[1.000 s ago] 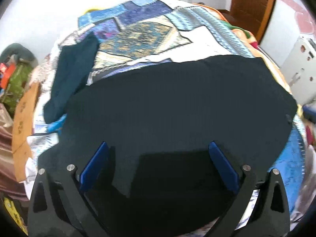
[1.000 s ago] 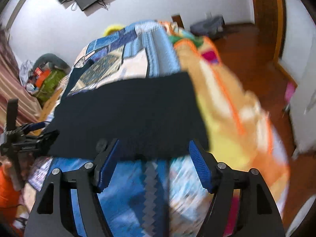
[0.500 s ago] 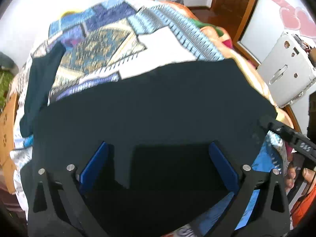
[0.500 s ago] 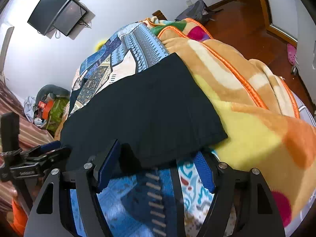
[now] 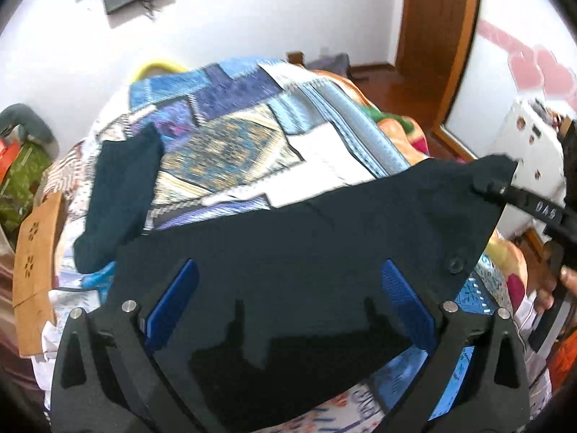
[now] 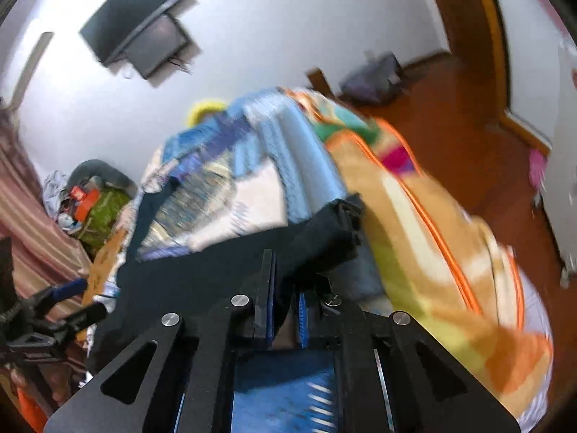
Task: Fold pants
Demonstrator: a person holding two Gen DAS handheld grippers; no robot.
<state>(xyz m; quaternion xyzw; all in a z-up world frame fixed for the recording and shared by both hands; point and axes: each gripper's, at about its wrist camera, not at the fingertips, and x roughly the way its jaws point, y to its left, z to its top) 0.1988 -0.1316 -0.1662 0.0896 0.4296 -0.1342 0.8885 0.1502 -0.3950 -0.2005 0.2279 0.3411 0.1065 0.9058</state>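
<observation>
At pants (image 6: 317, 231) corner, right gripper (image 6: 285, 299).

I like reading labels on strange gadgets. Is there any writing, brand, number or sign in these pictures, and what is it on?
"DAS", or close to it, in pale letters seen at an angle: on the black finger of the right gripper where it pinches the pants, in the left wrist view. The reading is unsure.
Wall screens: dark, no text shows.
Cardboard: punched flower holes only, no words.
Nothing else can be read; the right wrist view is blurred.

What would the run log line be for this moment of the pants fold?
phase: first fold, corner lift | right gripper: shut on pants corner, raised | left gripper: open above pants | surface: bed
</observation>
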